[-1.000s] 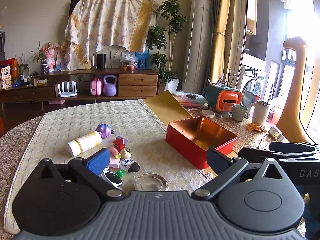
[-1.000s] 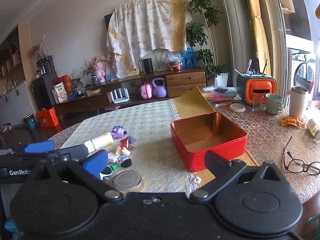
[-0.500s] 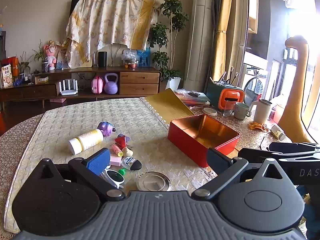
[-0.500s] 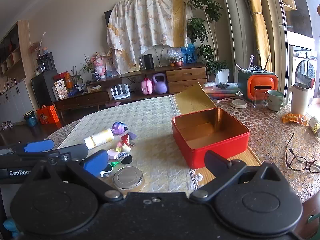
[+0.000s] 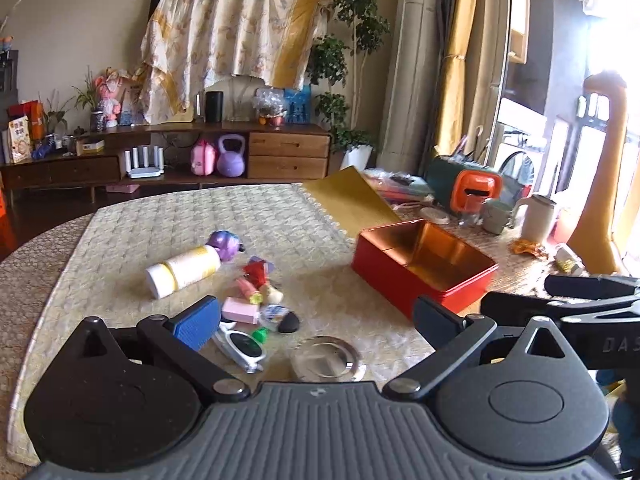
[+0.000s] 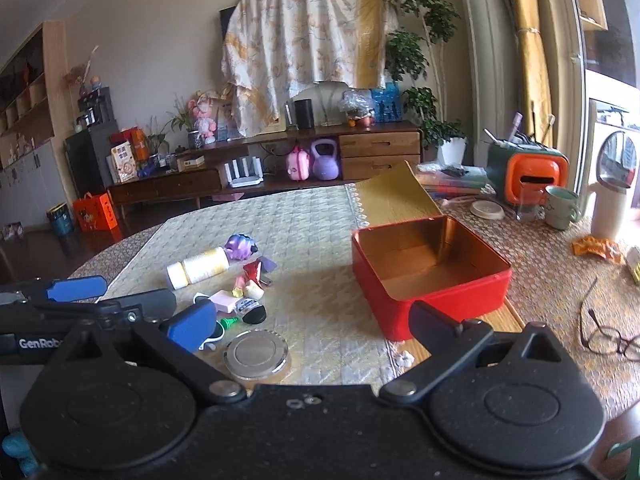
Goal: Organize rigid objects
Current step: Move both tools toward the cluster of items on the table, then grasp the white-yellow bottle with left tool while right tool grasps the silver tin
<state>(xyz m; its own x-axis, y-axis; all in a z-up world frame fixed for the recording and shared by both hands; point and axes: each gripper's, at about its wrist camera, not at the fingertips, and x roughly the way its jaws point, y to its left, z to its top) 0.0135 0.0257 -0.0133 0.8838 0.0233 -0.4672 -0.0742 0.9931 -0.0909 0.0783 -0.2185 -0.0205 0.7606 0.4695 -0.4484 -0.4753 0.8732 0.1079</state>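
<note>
Two views look across one table (image 5: 120, 240) spread with a pale quilted cloth, and the open red tin (image 6: 430, 276), empty, sits right of centre in both. Only the right wrist view shows the eyeglasses (image 6: 608, 336) at its right edge and the other tool's blue pad at far left; only the left wrist view shows white sunglasses (image 5: 242, 346) clearly, low and left of centre. Left of the tin lie a white bottle (image 5: 184, 270), a round metal lid (image 6: 256, 354) and a cluster of small toys (image 5: 256, 292). Both tools hover level above the near edge: left gripper (image 5: 316, 322) and right gripper (image 6: 312, 322) each gape wide, holding and touching nothing.
</note>
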